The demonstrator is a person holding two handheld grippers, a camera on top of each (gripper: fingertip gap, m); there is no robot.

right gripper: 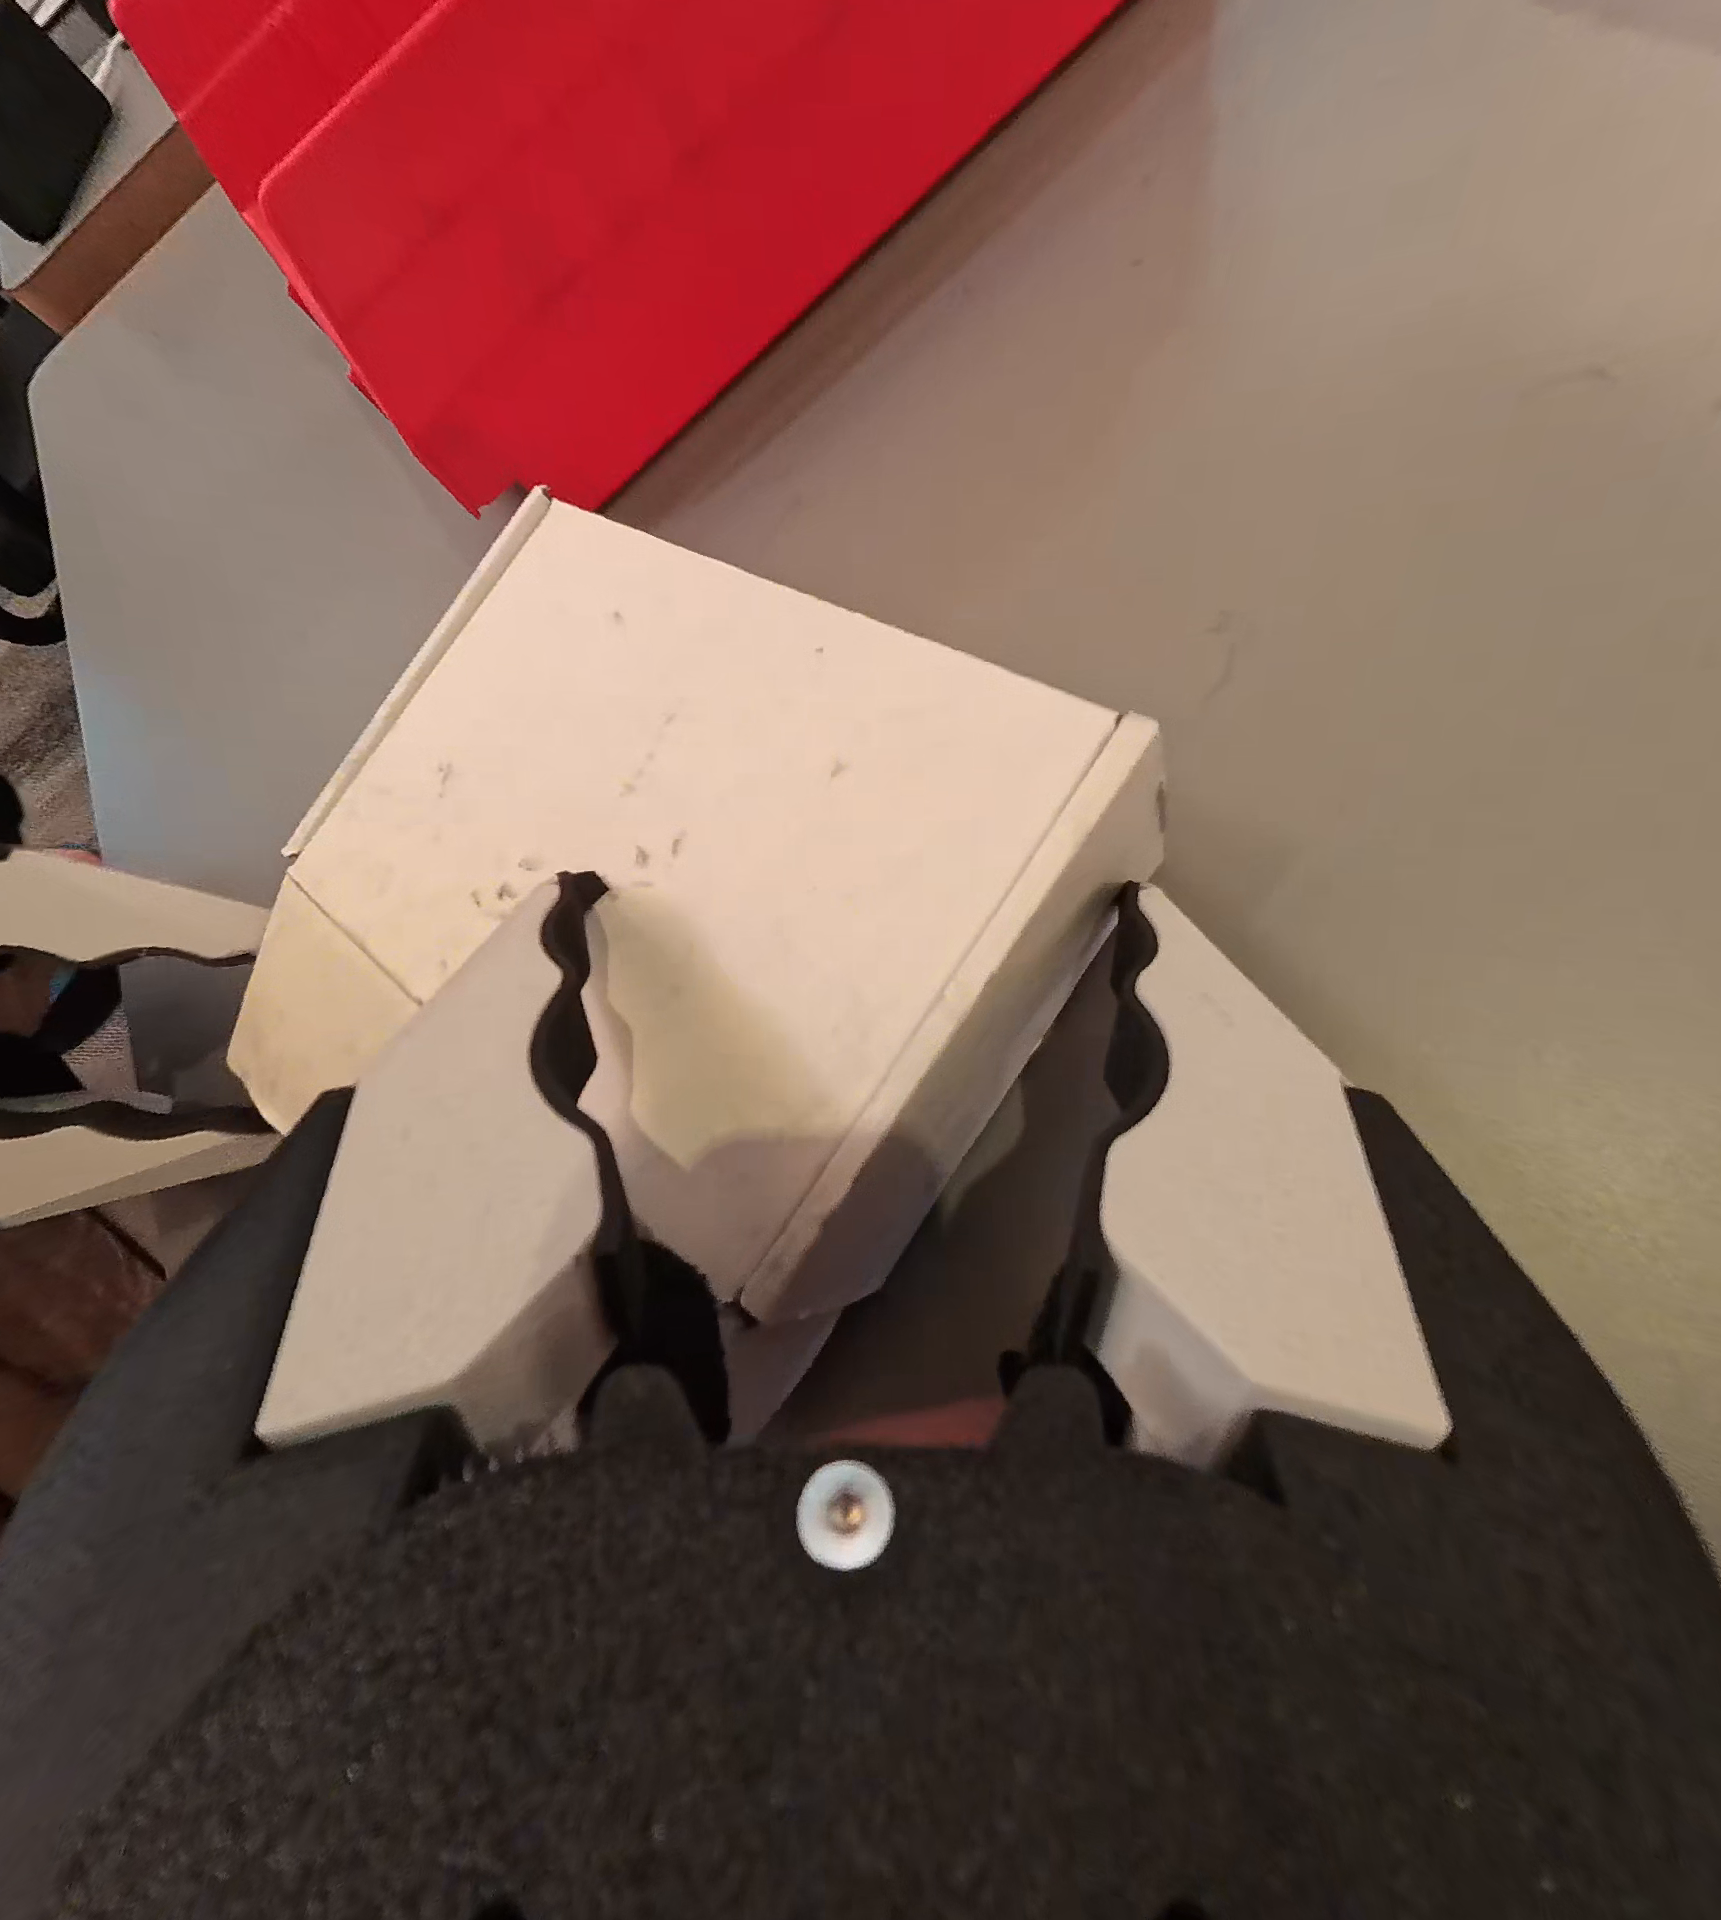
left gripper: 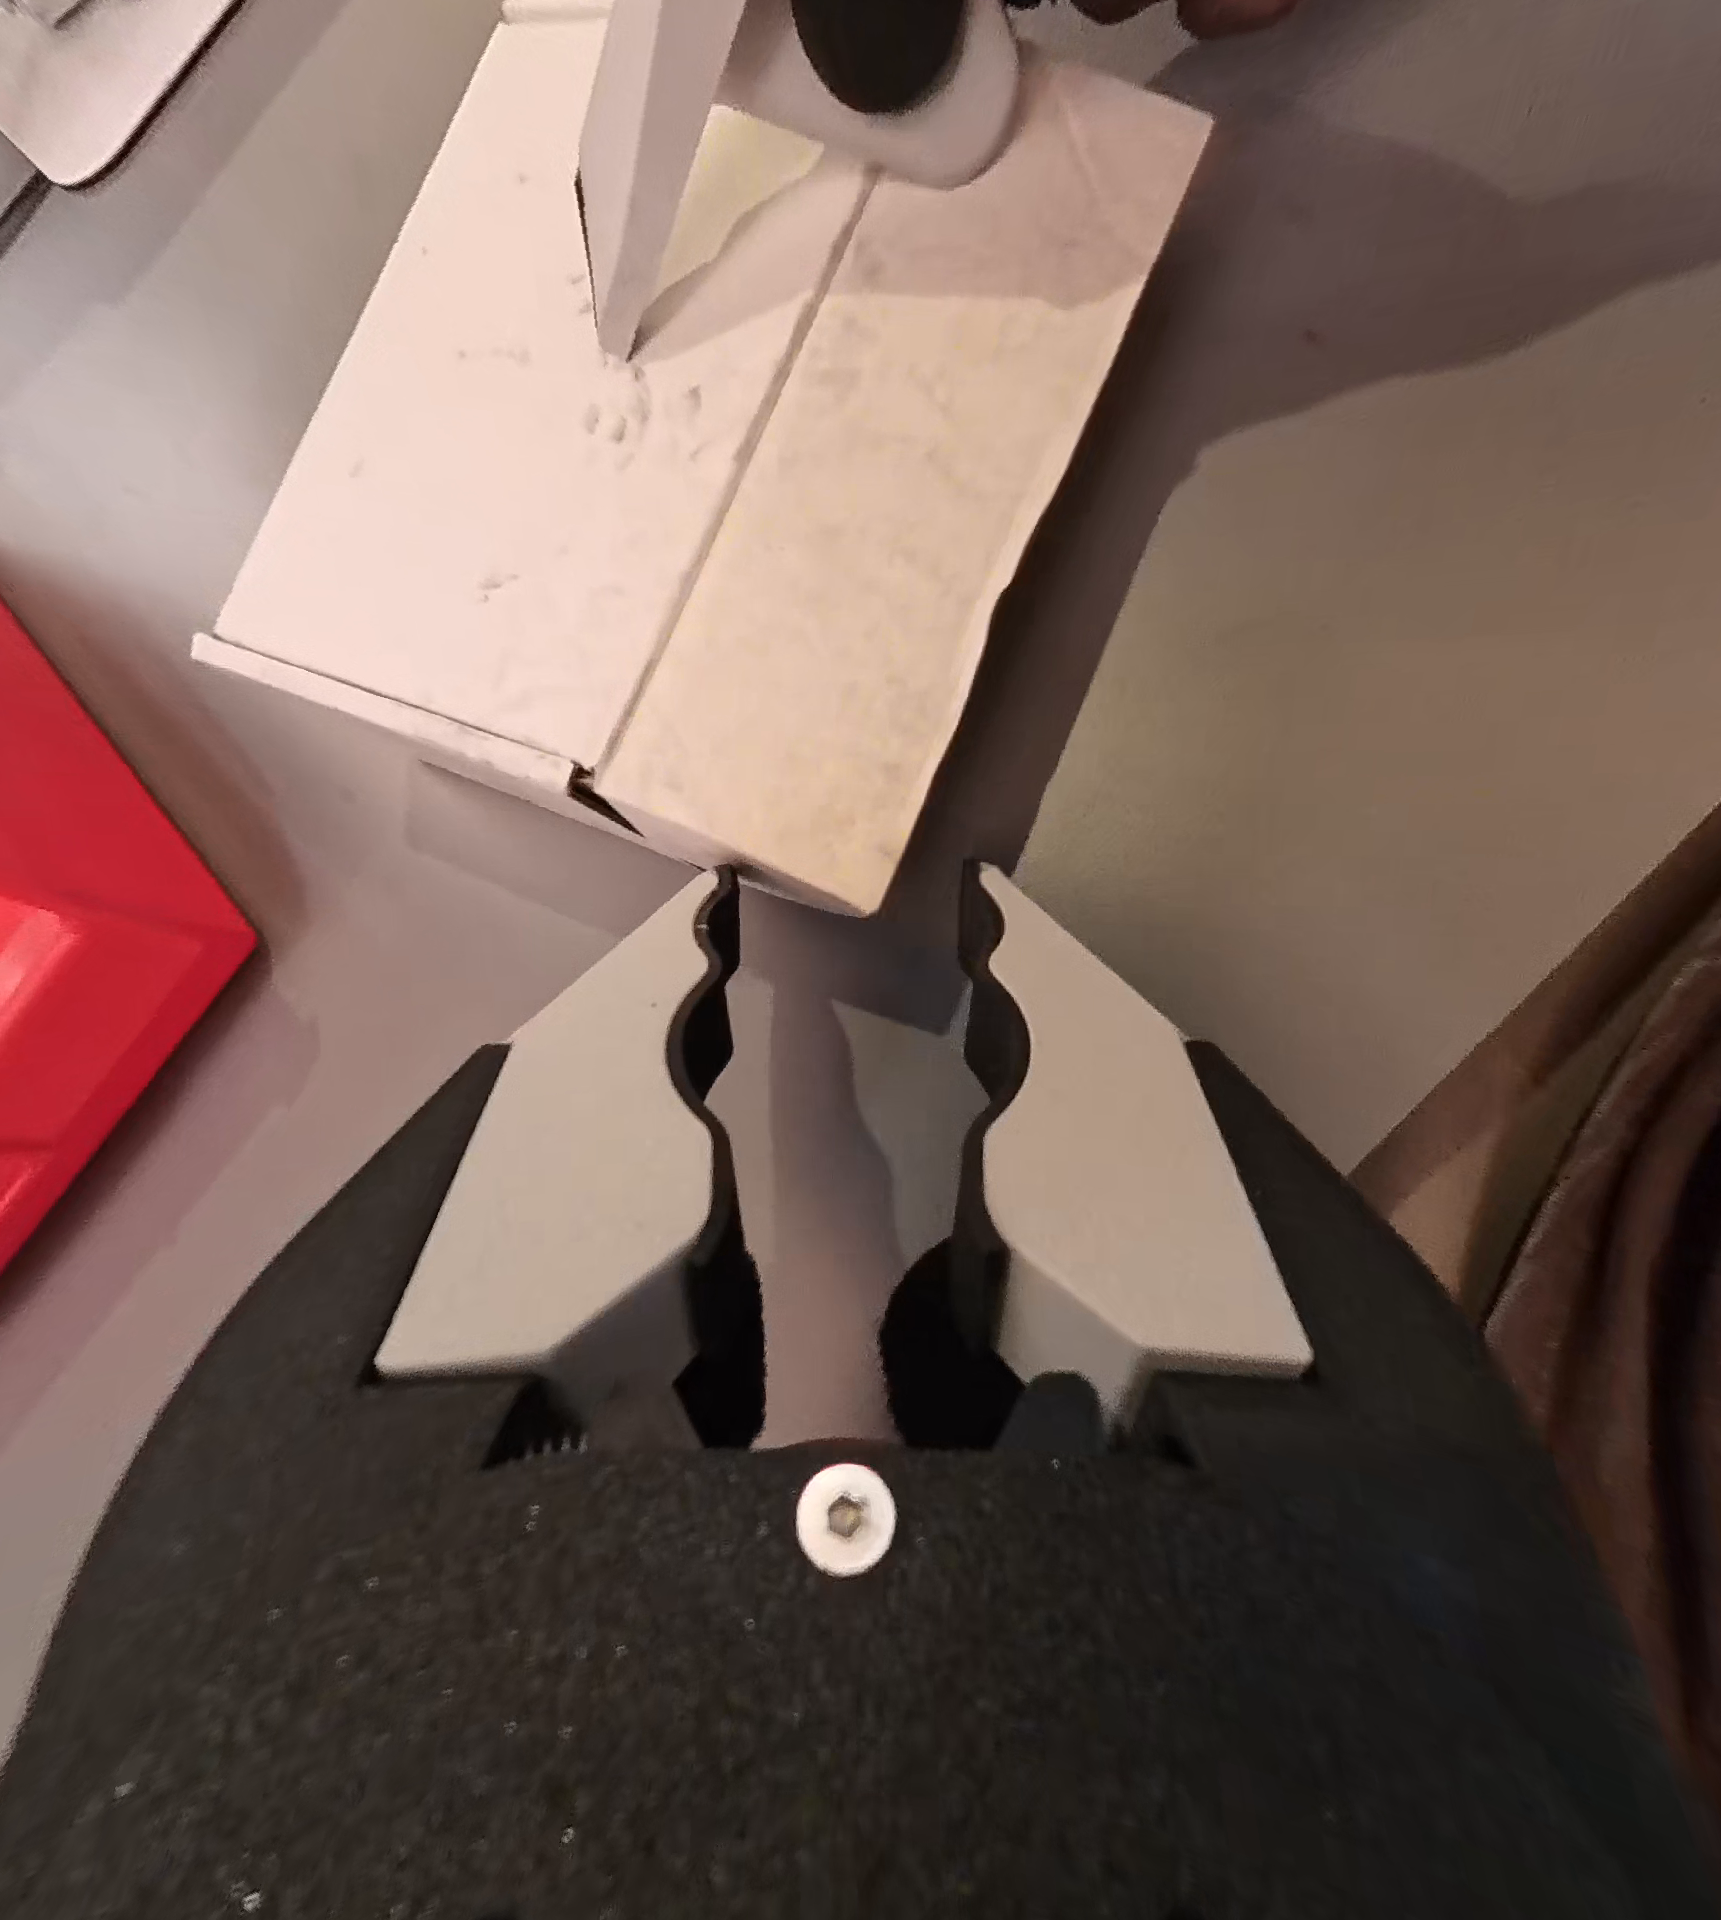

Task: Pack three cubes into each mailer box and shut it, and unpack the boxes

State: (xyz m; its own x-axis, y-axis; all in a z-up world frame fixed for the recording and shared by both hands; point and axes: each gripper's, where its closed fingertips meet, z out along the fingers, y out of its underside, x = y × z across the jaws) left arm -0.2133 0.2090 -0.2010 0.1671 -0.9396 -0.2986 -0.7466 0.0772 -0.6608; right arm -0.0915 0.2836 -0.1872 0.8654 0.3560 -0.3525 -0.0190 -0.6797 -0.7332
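Straddling the closed white mailer box (right gripper: pixel 731 831) at frame centre on the table (right gripper: pixel 1458 520), my right gripper (right gripper: pixel 856 894) jaws spread, holding nothing, left gripper (left gripper: pixel 845 883) parted too, off its near corner, long axis running away.

A closed white cardboard mailer box (right gripper: pixel 710 790), its lid scuffed and dented, sat skewed on the grey table (right gripper: pixel 1407 520), tipped slightly toward one corner, just beside a red mailer box (right gripper: pixel 575 239) lying flat.
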